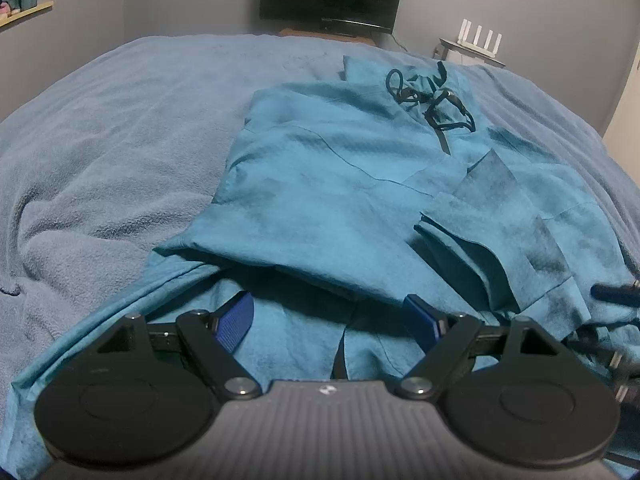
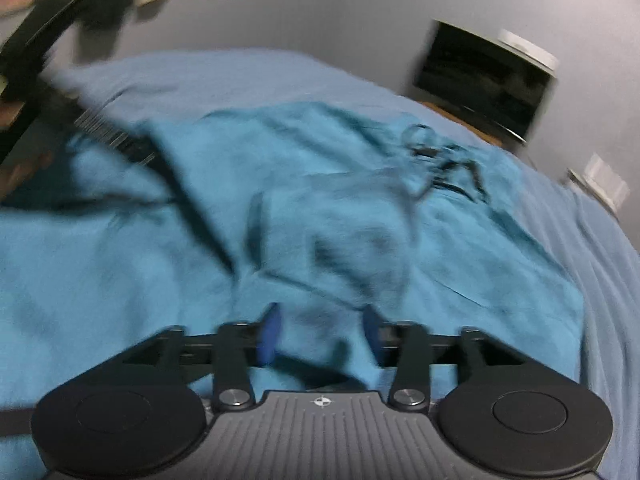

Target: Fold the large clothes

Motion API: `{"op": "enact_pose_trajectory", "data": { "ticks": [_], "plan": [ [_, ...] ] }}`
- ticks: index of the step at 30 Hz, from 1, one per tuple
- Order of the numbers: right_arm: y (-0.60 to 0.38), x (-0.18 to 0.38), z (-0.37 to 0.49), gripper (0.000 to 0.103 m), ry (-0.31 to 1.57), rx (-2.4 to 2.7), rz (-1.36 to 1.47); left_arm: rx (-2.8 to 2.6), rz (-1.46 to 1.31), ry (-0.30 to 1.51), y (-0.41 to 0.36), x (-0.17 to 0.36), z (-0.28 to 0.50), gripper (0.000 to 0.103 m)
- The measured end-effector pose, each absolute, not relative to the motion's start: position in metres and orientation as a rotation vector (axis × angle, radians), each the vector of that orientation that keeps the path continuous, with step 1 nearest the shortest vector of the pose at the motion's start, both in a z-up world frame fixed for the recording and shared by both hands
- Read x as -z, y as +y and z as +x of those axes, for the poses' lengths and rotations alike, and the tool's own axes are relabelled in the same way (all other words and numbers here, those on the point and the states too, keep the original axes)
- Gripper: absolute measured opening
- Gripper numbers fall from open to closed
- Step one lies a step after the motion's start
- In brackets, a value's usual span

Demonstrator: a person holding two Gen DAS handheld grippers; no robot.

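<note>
our left gripper (image 1: pixel 334 320) hangs spread wide over the teal garment (image 1: pixel 340 184) (black drawstring (image 1: pixel 432 100) on top); our right gripper (image 2: pixel 320 334) gapes too.

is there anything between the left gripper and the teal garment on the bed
Nothing visible. The left gripper hangs open right over the teal garment, with only its own cloth between the blue pads. The black drawstring lies at the far end, on the garment. The right gripper is open over it too.
</note>
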State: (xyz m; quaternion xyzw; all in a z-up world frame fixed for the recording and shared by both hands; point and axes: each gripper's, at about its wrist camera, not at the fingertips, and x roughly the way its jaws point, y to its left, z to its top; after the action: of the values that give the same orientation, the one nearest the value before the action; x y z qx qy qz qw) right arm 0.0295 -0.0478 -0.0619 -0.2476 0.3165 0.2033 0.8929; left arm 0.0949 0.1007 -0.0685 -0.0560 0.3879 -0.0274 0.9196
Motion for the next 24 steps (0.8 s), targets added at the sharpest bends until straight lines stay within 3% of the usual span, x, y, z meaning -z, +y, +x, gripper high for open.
{"op": "enact_pose_trajectory", "data": {
  "ticks": [4, 9, 10, 12, 14, 24],
  "plan": [
    [-0.013, 0.088, 0.016, 0.068, 0.639, -0.469, -0.838, 0.056, -0.114, 0.801, 0.101, 0.069, 0.096, 0.081],
    [0.005, 0.109, 0.023, 0.072, 0.616, -0.428, -1.002, 0.059, -0.103, 0.809, 0.100, 0.071, 0.096, 0.081],
    [0.005, 0.112, 0.026, 0.068, 0.624, -0.419, -1.008, 0.059, -0.102, 0.810, 0.100, 0.071, 0.097, 0.081],
    [0.001, 0.119, 0.035, 0.049, 0.667, -0.425, -0.984, 0.059, -0.105, 0.810, 0.100, 0.071, 0.097, 0.081],
    [-0.005, 0.117, 0.033, 0.008, 0.676, -0.453, -0.931, 0.060, -0.107, 0.808, 0.101, 0.072, 0.096, 0.081],
    [-0.085, 0.044, 0.045, 0.003, 0.558, -0.331, -0.304, 0.060, -0.111, 0.809, 0.102, 0.072, 0.096, 0.081]
  ]
}}
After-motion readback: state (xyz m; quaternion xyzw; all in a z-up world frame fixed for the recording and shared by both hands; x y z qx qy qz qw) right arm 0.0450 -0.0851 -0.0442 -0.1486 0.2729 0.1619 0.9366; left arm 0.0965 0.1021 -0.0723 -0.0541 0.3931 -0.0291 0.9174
